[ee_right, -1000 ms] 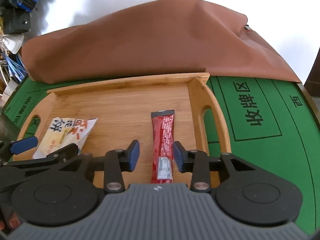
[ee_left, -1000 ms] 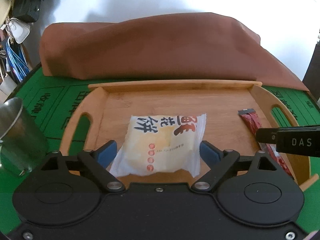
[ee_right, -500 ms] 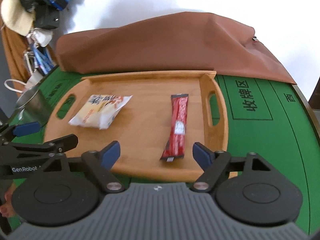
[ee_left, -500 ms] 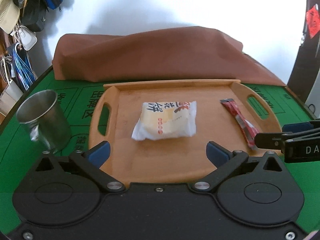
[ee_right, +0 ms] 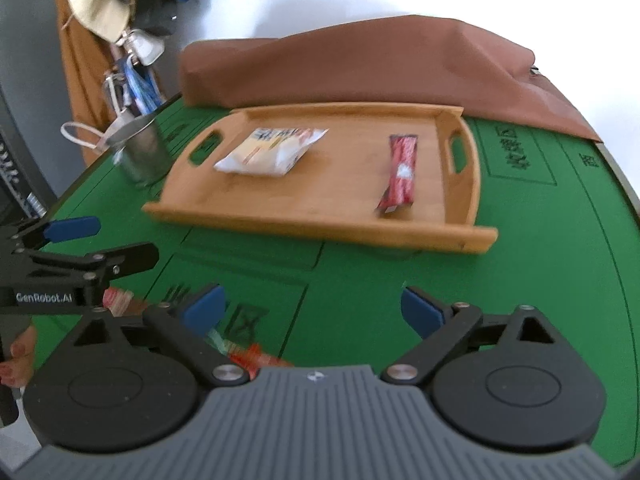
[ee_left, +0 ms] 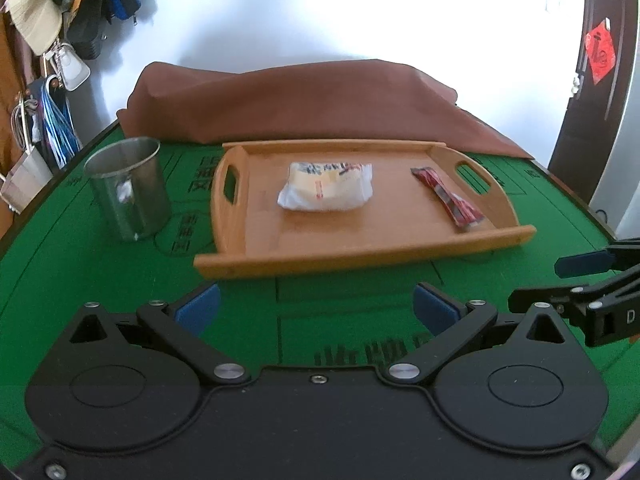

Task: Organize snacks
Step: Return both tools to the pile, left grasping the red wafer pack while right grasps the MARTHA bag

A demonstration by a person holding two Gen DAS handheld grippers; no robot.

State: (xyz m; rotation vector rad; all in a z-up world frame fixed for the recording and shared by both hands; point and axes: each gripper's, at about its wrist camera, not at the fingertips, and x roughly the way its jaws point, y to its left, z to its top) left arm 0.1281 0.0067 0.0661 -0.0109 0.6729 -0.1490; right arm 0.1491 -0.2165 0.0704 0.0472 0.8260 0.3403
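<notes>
A wooden tray (ee_left: 256, 240) (ee_right: 360, 184) lies on the green table. In it lie a white and yellow pastry packet (ee_left: 326, 192) (ee_right: 270, 150) on the left and a red snack stick (ee_left: 448, 202) (ee_right: 402, 174) on the right. My left gripper (ee_left: 316, 306) is open and empty, over the table in front of the tray. My right gripper (ee_right: 312, 306) is open and empty, also in front of the tray. More red snack wrappers (ee_right: 248, 356) lie on the table under the right gripper, partly hidden.
A steel cup (ee_left: 128, 192) (ee_right: 142, 156) stands left of the tray. A brown cloth bundle (ee_left: 304, 104) (ee_right: 380, 68) lies behind the tray. Bags and a hat (ee_left: 36, 4) hang at the far left. A dark door (ee_left: 592, 92) stands at the right.
Both grippers have let go of their snacks, opened wide and pulled back from the tray. The packet and the red stick stay in the tray.
</notes>
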